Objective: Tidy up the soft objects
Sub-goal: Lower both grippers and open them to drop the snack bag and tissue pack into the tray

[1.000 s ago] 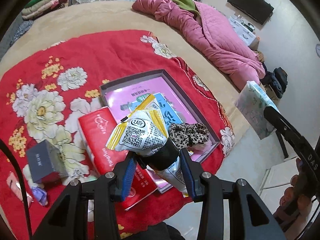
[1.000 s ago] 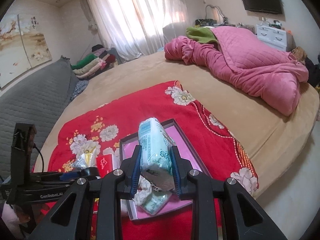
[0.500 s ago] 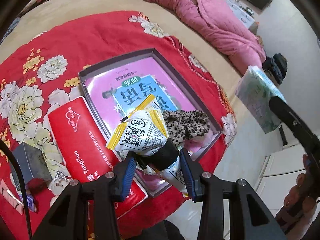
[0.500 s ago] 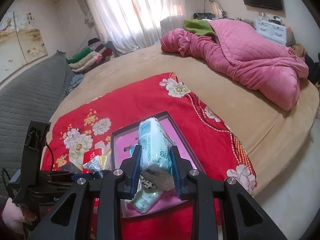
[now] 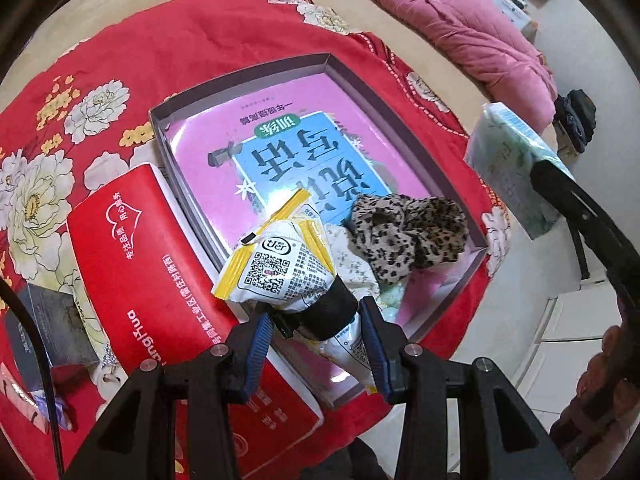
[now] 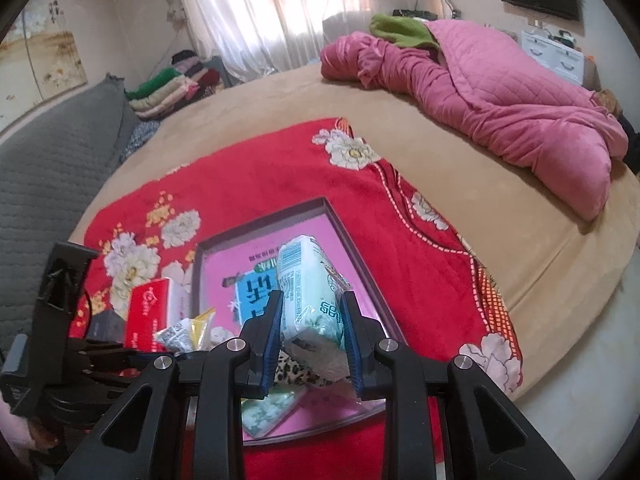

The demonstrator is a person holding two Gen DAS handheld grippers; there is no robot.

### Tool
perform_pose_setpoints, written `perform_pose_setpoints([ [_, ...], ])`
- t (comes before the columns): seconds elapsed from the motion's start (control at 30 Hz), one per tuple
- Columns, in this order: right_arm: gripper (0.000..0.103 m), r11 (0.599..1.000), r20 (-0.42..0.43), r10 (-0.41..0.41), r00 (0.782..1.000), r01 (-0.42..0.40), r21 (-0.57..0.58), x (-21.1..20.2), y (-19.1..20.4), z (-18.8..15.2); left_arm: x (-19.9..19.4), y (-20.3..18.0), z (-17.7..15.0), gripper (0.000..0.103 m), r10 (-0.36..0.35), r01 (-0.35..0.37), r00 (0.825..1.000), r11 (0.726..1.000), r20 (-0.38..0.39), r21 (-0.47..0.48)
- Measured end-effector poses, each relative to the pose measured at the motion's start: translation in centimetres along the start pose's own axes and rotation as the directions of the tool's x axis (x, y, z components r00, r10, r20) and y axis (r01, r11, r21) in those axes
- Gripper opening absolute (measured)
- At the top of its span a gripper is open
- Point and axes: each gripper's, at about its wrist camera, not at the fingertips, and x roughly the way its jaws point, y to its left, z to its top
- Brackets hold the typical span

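My left gripper [image 5: 316,320] is shut on a white and yellow sachet pack [image 5: 280,268] with a QR code, held above the near left corner of the grey box [image 5: 256,76]. The box holds a pink book [image 5: 280,152], a leopard-print scrunchie [image 5: 408,228] and a white floral cloth [image 5: 352,268]. My right gripper [image 6: 312,336] is shut on a pale green tissue pack [image 6: 312,300], held above the box [image 6: 344,224]. The tissue pack [image 5: 508,156] also shows at the right of the left wrist view. Another green floral pack [image 6: 272,408] lies in the box's near end.
A red tissue pack [image 5: 160,288] lies left of the box on the red floral blanket [image 5: 200,40]. A small dark box [image 5: 48,320] sits further left. A pink quilt [image 6: 500,92] lies across the far right of the tan bed [image 6: 280,96]. Folded clothes [image 6: 172,84] are stacked at the back.
Both grippers have moved forward and lower over the box, each still holding its pack. The box and scrunchie now look closer in both views.
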Motion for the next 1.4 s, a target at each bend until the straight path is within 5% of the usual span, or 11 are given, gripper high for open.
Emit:
perform_pose_setpoints([
  [0.87, 0.029, 0.999, -0.133, -0.049, 0.99, 0.046, -0.023, 9.1, -1.8, -2.5, 2.1, -1.4, 1.0, 0.044, 0.034, -0.033, 0.999, 0.999, -0.031, 0.037],
  [1.4, 0.037, 0.998, -0.158, 0.057, 0.986, -0.054, 0.022, 9.2, -1.1, -2.5, 2.7, -1.7, 1.6, 0.044, 0.037, -0.036, 0.999, 0.999, -0.033, 0.037],
])
